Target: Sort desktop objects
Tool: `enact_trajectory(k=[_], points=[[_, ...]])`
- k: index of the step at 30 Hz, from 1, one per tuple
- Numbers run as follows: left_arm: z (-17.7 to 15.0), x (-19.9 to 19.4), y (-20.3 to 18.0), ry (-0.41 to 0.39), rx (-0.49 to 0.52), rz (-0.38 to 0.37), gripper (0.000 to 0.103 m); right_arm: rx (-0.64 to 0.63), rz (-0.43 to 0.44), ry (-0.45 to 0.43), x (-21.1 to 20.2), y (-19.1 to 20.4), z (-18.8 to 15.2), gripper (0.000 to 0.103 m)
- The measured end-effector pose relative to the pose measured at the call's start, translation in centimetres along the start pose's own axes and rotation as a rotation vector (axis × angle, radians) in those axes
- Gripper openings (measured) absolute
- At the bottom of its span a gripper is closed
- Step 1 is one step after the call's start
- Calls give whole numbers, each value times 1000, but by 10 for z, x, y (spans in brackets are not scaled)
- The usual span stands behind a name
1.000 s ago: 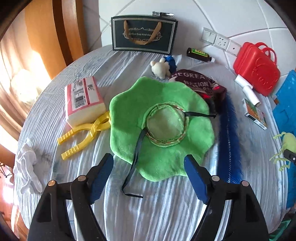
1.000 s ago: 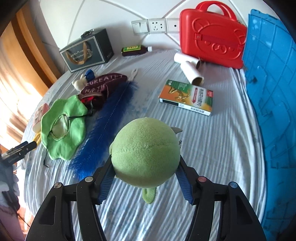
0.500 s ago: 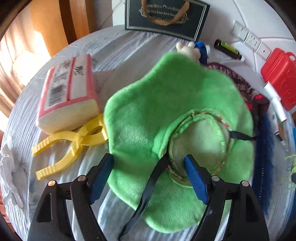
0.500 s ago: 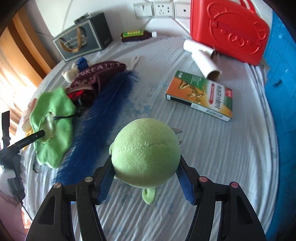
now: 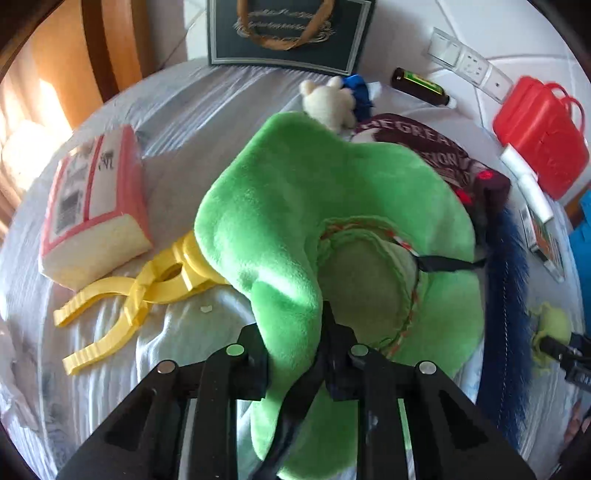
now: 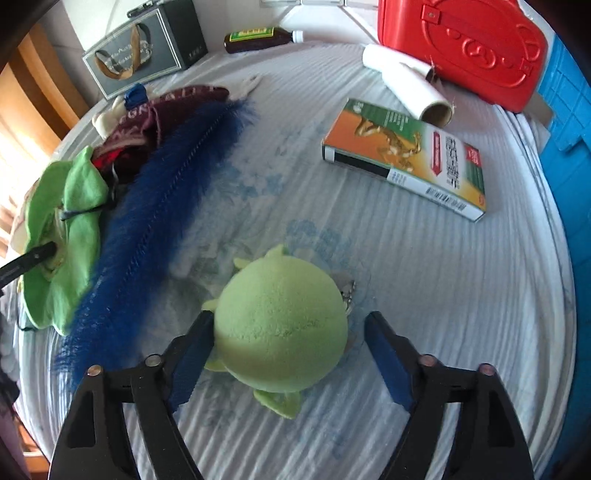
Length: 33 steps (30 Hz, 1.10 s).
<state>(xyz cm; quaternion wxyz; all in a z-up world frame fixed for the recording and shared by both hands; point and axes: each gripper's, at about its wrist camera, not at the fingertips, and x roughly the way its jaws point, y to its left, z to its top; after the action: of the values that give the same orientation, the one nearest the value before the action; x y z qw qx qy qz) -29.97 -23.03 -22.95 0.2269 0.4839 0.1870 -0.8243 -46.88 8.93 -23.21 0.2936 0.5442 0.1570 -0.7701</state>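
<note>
My left gripper (image 5: 295,332) is shut on the brim of a green plush hat (image 5: 295,206), which bunches up between the jaws with its black strap (image 5: 447,264). The hat also shows at the far left of the right wrist view (image 6: 70,206). My right gripper (image 6: 288,343) is open around a green round plush toy (image 6: 280,328) that rests on the white tablecloth (image 6: 424,280). The left pad touches the toy, the right pad stands apart from it.
A long blue feather (image 6: 162,195), a maroon cap (image 5: 424,147), a small white plush (image 5: 328,103), a tissue pack (image 5: 92,206), a yellow clip (image 5: 147,280), a dark gift box (image 5: 288,33), a brown bottle (image 6: 258,37), an orange-green box (image 6: 406,158), white rolls (image 6: 406,85), a red case (image 6: 461,48), a blue crate (image 6: 569,147).
My left gripper moved onto the green hat and shut on its brim. My right gripper lowered the plush toy onto the cloth and opened, letting it go.
</note>
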Motion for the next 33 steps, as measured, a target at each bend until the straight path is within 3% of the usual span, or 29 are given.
enact_trajectory(k=[6, 15, 22, 27, 33], points=[[-7, -75, -24, -155, 67, 7, 20, -20, 16, -56, -30, 11, -10, 62], [-15, -203, -60, -411, 122, -4, 20, -57, 108, -293, -140, 31, -20, 62], [-28, -269, -104, -541, 152, -20, 20, -103, 145, -502, -232, 28, -33, 62], [-31, -303, -145, -607, 181, -87, 20, -99, 95, -609, -283, 11, -45, 62], [-26, -349, -203, -707, 303, -274, 20, 11, -21, -741, -348, -19, -71, 62]])
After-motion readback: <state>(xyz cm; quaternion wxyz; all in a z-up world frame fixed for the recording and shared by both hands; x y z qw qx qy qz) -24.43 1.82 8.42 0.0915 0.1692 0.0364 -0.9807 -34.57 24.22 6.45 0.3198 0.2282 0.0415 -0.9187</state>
